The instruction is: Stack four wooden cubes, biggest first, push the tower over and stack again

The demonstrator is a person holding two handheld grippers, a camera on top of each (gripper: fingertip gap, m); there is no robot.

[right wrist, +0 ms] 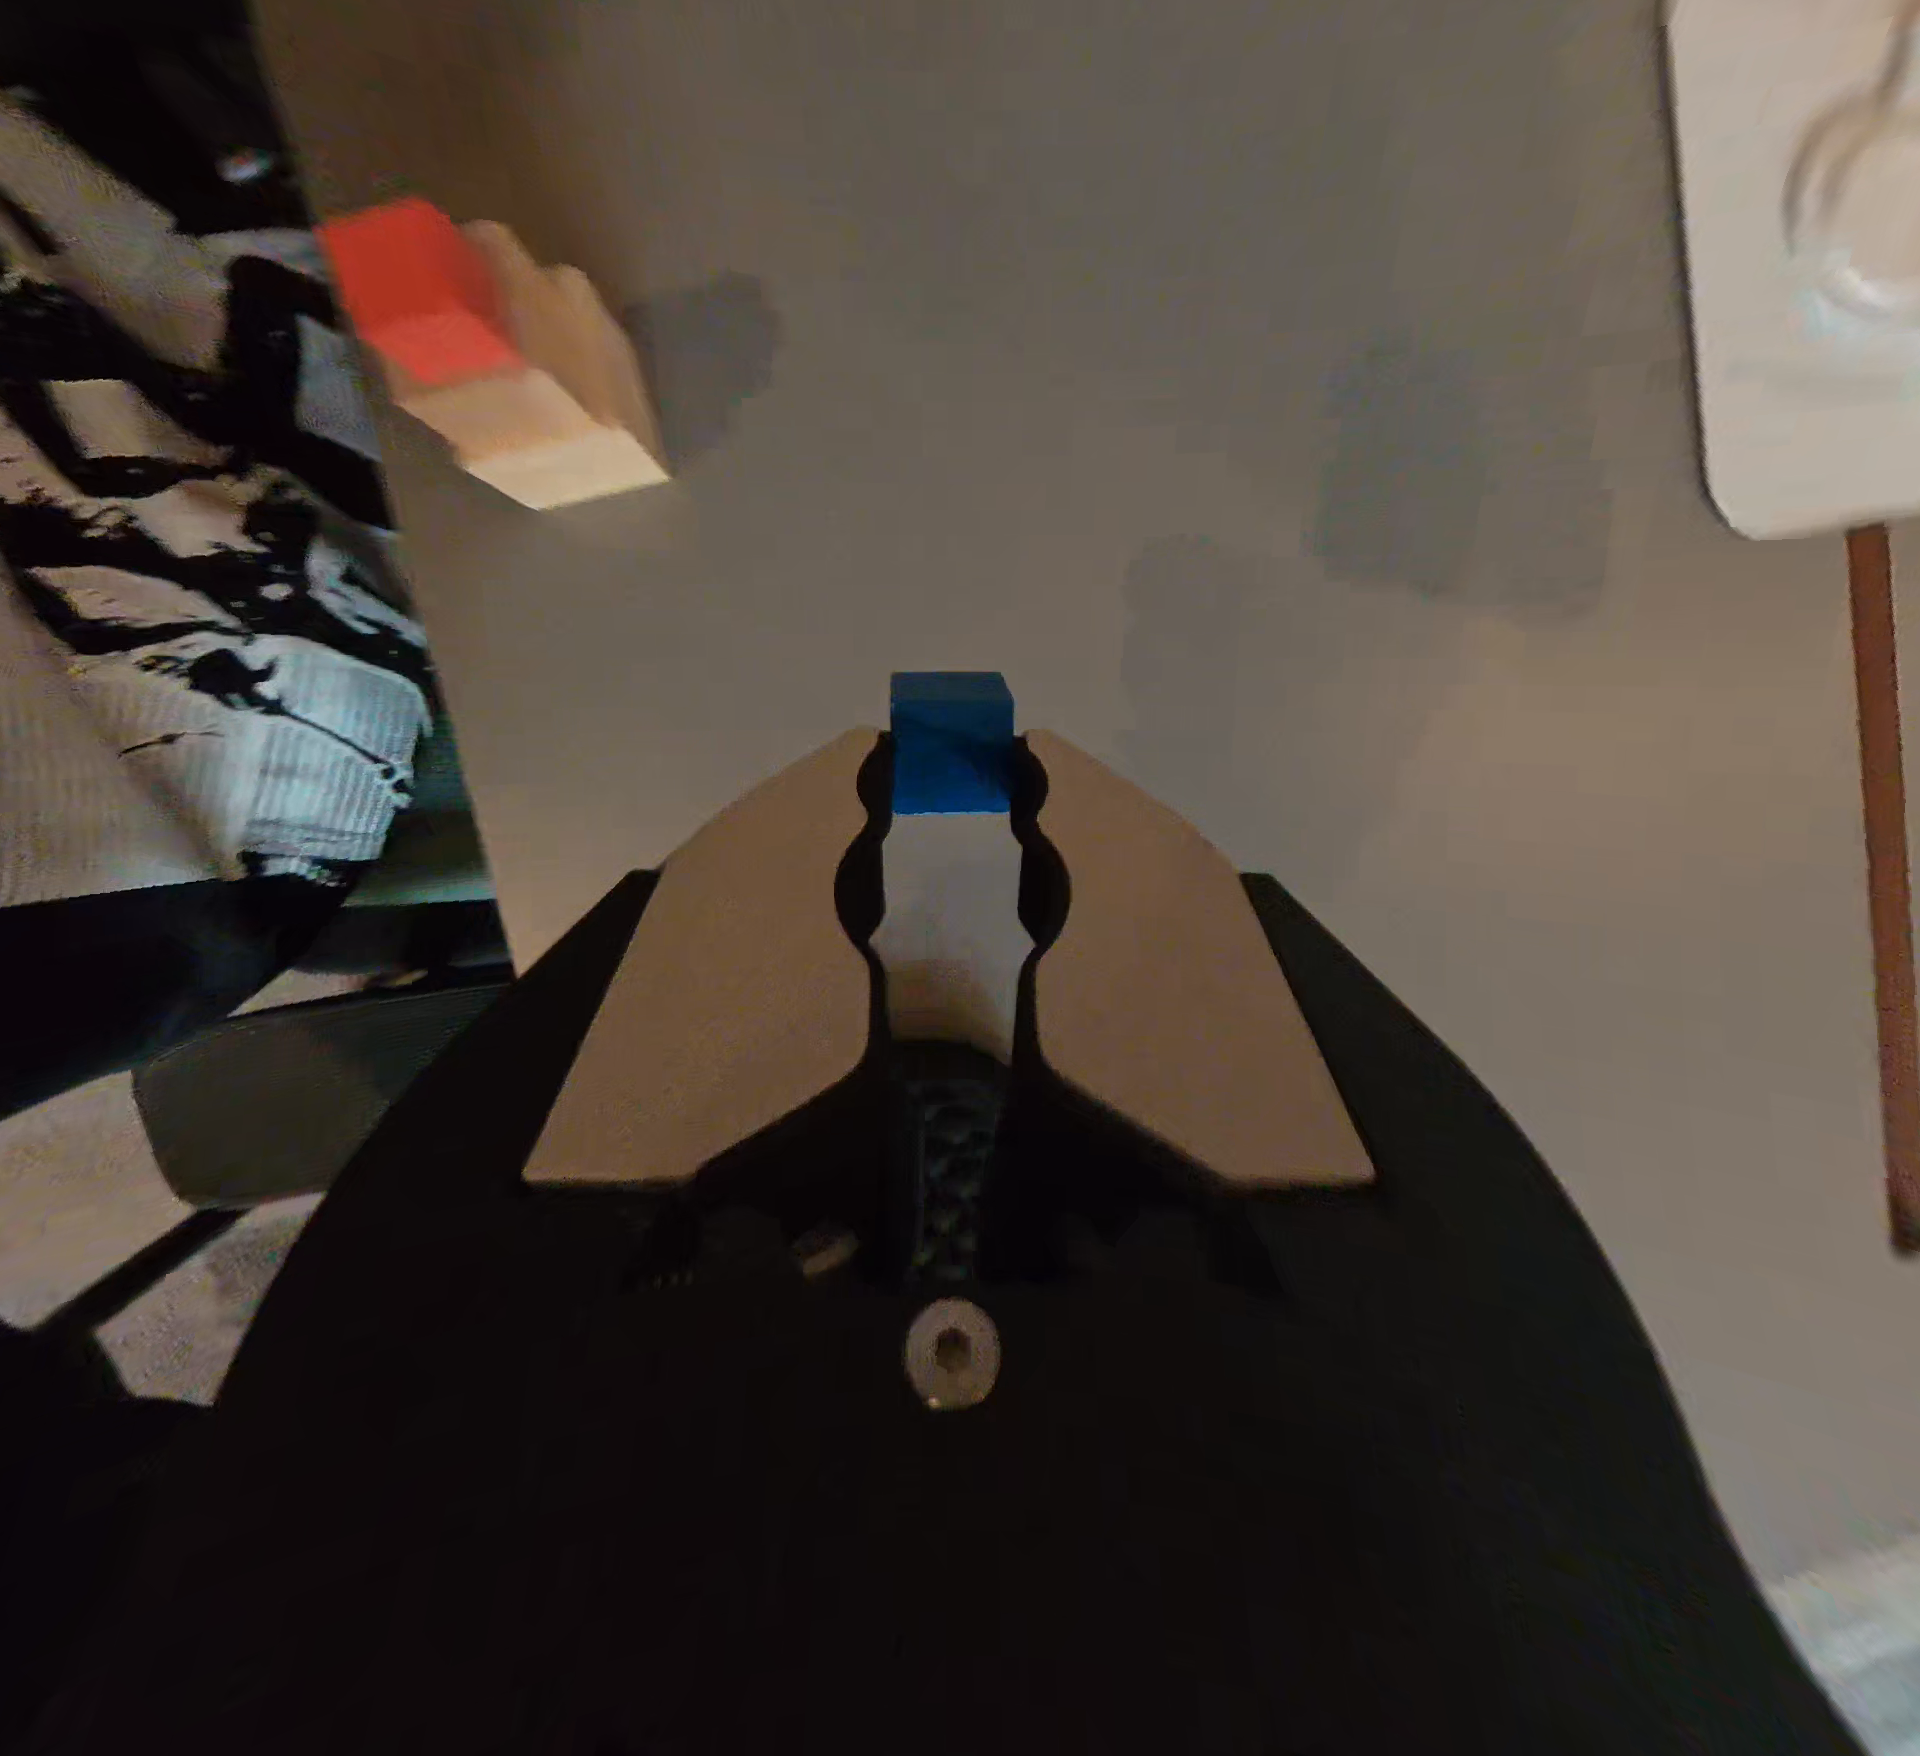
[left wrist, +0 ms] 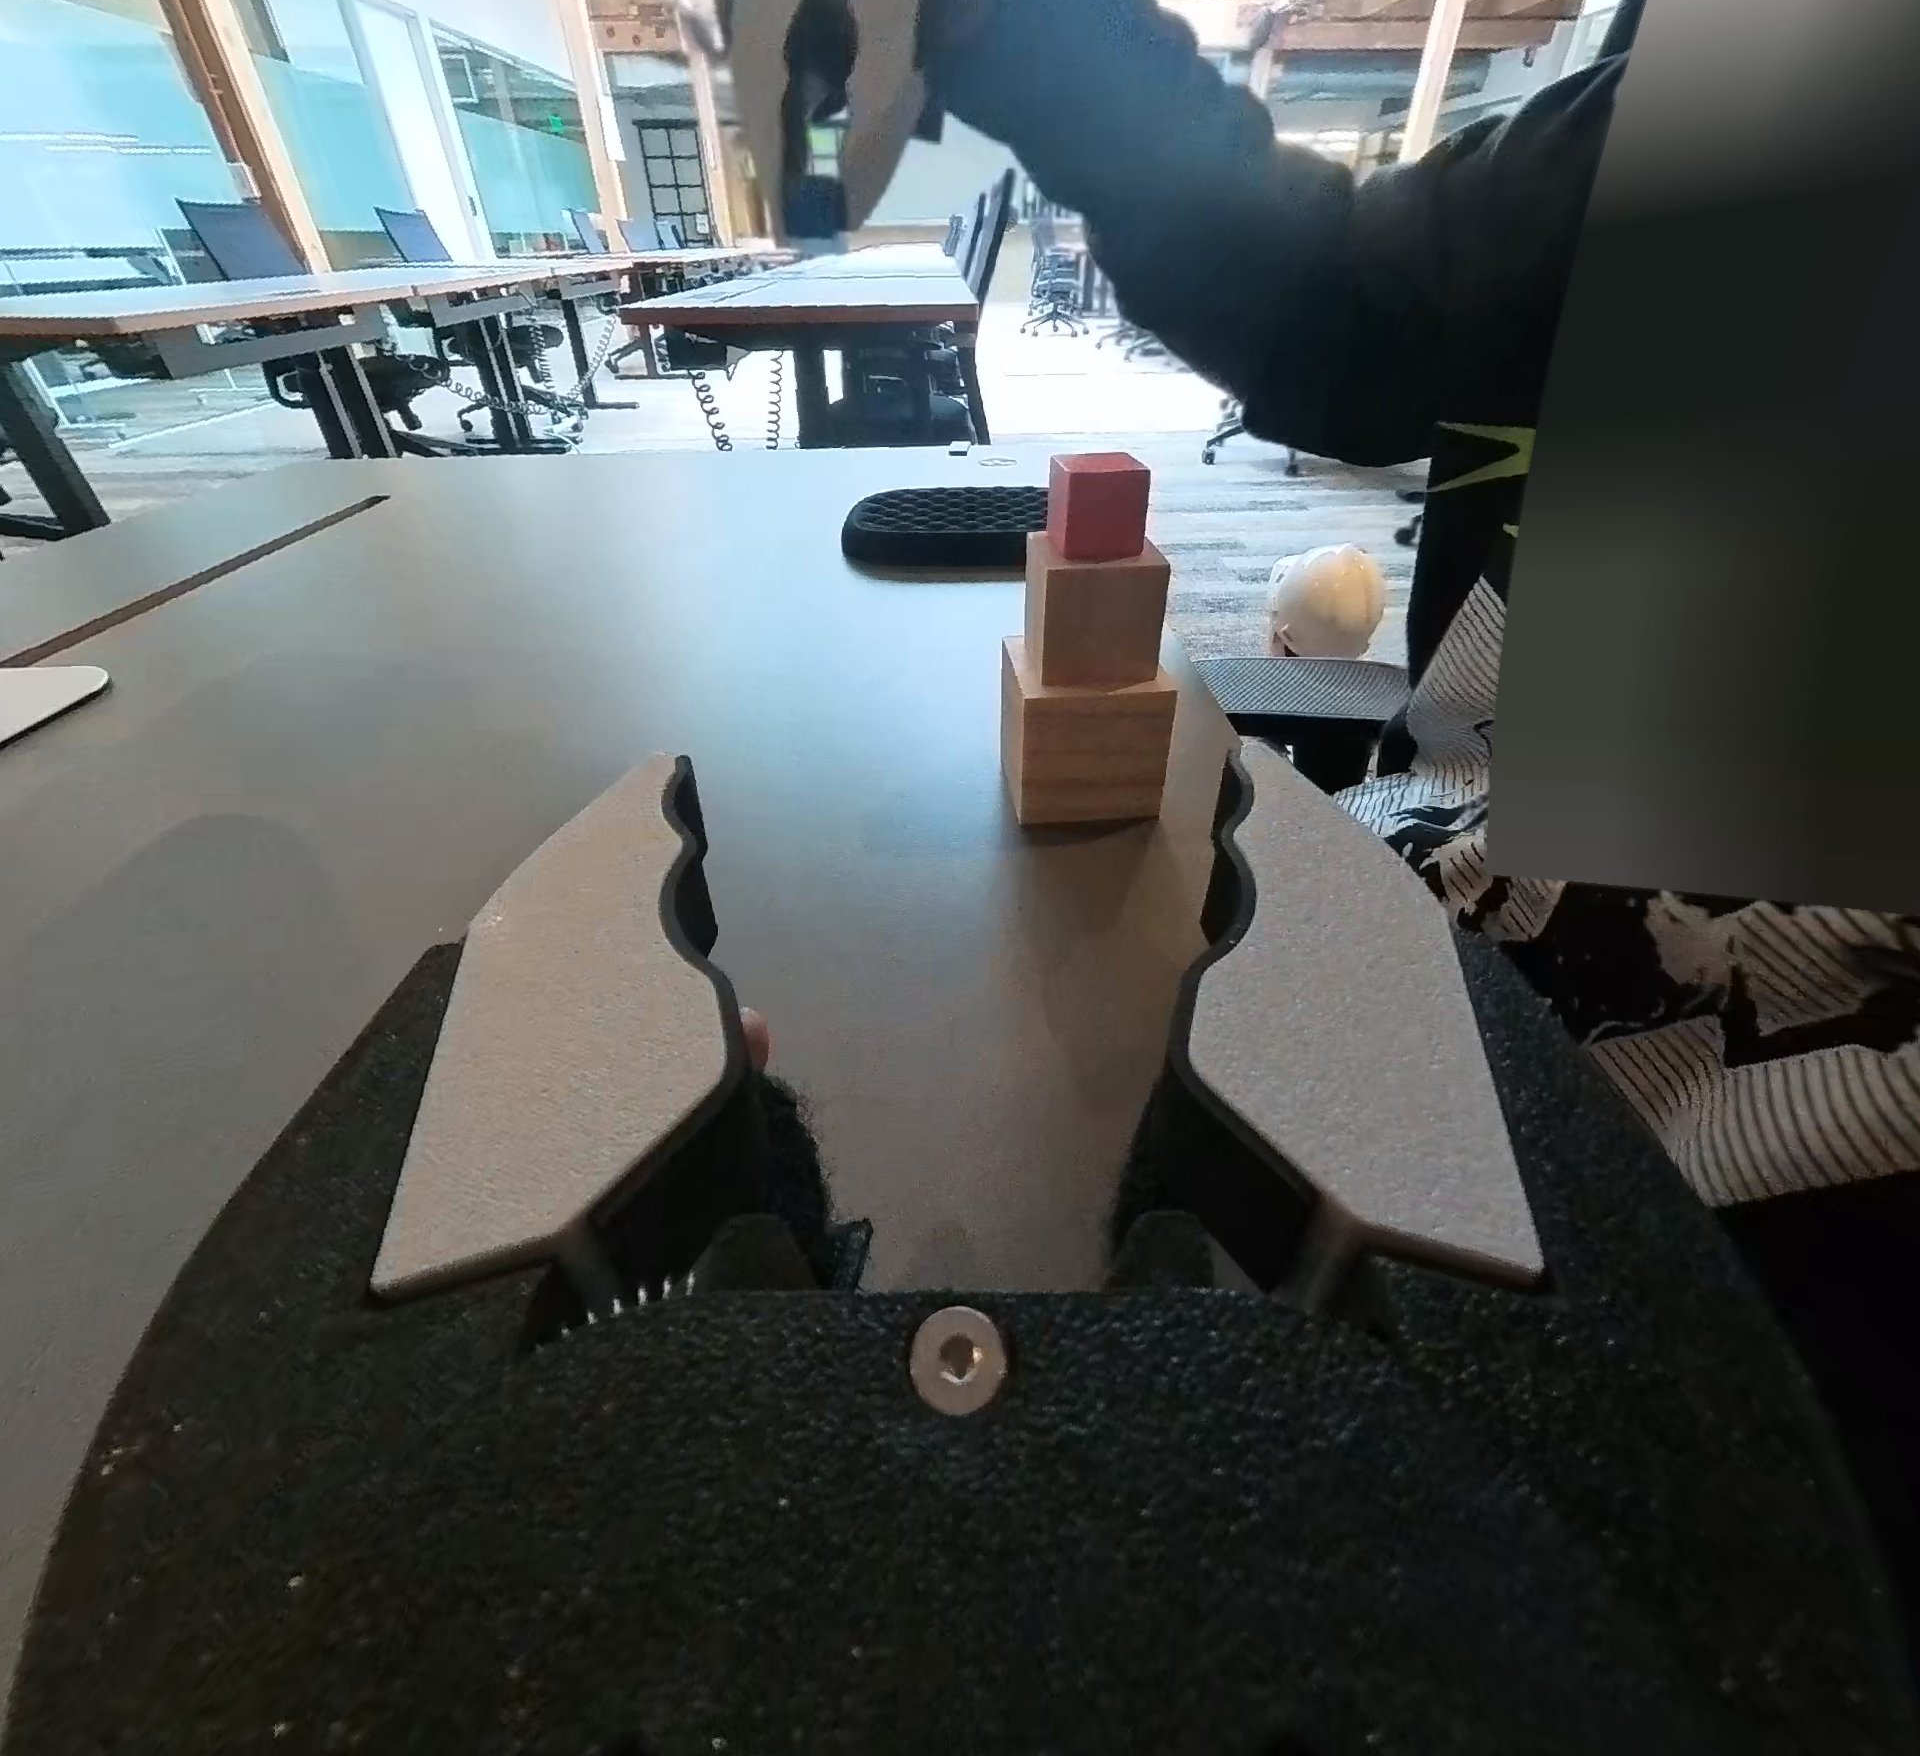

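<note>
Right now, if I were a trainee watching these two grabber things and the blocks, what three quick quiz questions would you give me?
1. True or false: the tower on the dark table has three cubes.
2. What colour is the tower's top cube? A green, B red, C yellow.
3. Fill in: the right gripper pinches a small ____ cube, while the left gripper is open with nothing between its fingers.

Key
1. True: a large plain wooden cube at the bottom, a smaller plain one on it, then the coloured one on top.
2. B, red.
3. Blue; in the left wrist view it is held high above the table, away from the tower.
</note>
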